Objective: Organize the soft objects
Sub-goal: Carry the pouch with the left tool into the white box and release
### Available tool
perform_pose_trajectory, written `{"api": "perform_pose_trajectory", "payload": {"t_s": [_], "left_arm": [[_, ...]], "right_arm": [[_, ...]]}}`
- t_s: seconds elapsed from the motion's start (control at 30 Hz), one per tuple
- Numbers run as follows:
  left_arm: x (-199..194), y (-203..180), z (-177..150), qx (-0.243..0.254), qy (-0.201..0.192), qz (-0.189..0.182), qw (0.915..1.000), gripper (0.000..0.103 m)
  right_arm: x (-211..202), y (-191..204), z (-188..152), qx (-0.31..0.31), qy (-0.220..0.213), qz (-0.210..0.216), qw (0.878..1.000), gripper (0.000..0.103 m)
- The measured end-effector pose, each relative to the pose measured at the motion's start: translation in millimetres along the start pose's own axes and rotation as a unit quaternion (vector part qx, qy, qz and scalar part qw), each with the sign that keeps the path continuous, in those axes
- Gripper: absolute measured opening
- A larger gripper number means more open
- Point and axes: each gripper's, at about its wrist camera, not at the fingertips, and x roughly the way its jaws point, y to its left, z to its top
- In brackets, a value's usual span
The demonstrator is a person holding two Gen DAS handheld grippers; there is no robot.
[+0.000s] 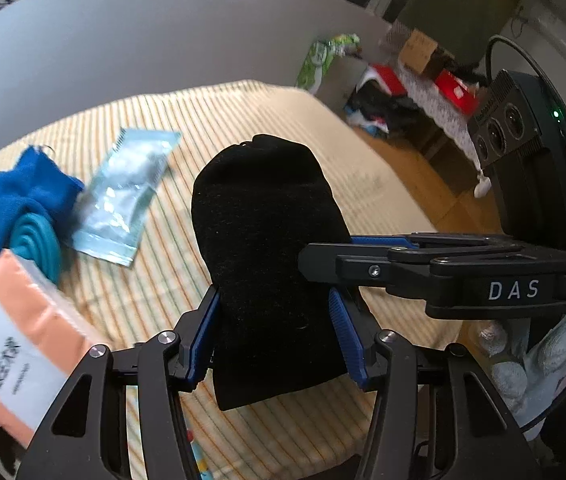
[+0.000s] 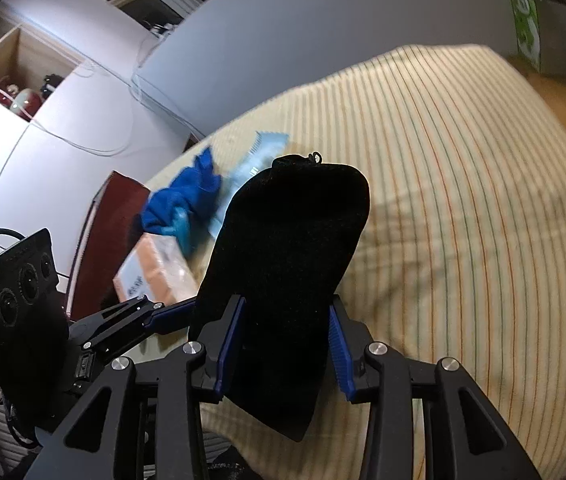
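A black sock hangs above the striped bed sheet, held between both grippers. My left gripper has its blue pads against the sock's two sides. My right gripper reaches in from the right and pinches the sock's right edge. In the right wrist view the same sock fills the right gripper, and the left gripper comes in from the left. A blue cloth with a teal roll lies at the left.
A pale blue plastic packet and an orange-and-white tissue pack lie on the sheet beside the blue cloth. A grey headboard stands behind. A brown nightstand is left of the bed; clutter and wooden floor lie right.
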Motion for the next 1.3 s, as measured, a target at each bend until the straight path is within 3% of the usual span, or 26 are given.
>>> {"api": "perform_pose_trajectory", "payload": {"t_s": [0.23, 0.53, 0.93, 1.3], "left_arm": [[-49, 14, 3, -0.012, -0.051, 0.008, 0.9986, 0.052], [-118, 56, -4, -0.045, -0.116, 0.040, 0.9915, 0.052], [-221, 150, -46, -0.115, -0.190, 0.109, 0.9690, 0.052], [-260, 220, -83, -0.176, -0.205, 0.167, 0.9481, 0.052]], "right_arm": [[-17, 46, 13, -0.038, -0.022, 0.010, 0.999, 0.037], [-6, 129, 27, -0.099, -0.027, 0.035, 0.994, 0.037], [46, 267, 40, -0.193, -0.006, 0.092, 0.977, 0.037], [117, 360, 32, -0.255, 0.041, 0.121, 0.958, 0.037]]}}
